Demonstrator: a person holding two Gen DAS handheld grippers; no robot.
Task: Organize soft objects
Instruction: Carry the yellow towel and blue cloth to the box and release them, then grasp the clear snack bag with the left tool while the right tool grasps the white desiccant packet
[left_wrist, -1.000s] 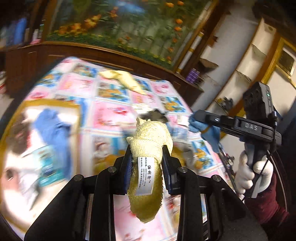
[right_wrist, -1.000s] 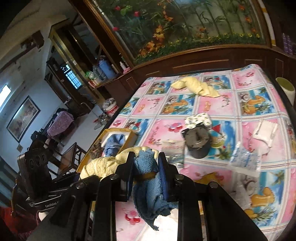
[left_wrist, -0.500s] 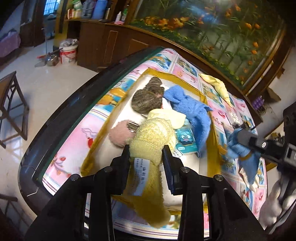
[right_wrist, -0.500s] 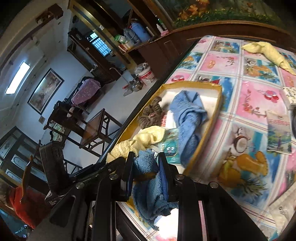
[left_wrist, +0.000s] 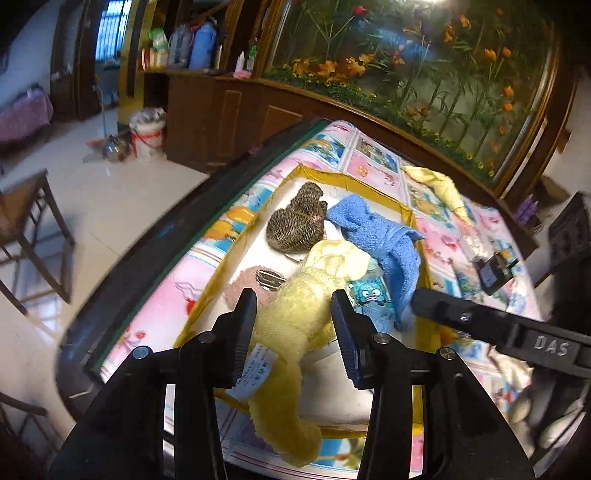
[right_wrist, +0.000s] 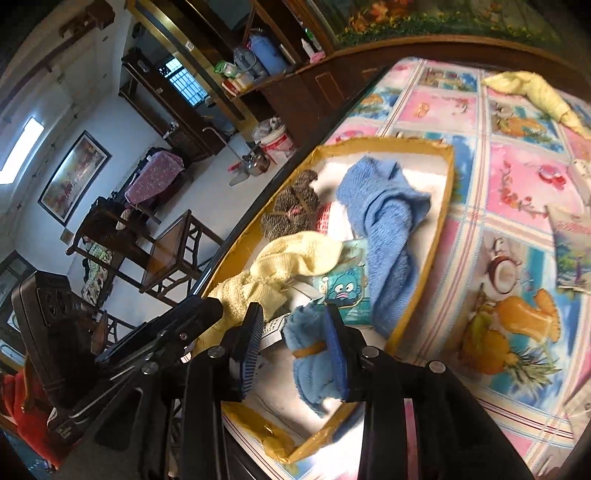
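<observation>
Table (right_wrist: 517, 206) under the cartoon-print cloth is carrying a yellow-rimmed tray (left_wrist: 405, 210) at its near corner. Tray is already holding a big blue towel (left_wrist: 384, 240), a brown knit piece (left_wrist: 295, 225), a pinkish puff and a small cartoon pouch. Left gripper (left_wrist: 293, 325) is hanging over the tray, fingers spread wide, yellow towel (left_wrist: 299, 317) lying loose between them and draping out over the tray's near rim. Right gripper (right_wrist: 295, 332) is also over the tray, fingers apart, small blue cloth (right_wrist: 314, 354) resting against the right pad only. Judging both drops nearly done. Left to sort: another yellow cloth (right_wrist: 535, 92) lying at the far end of the table.
</observation>
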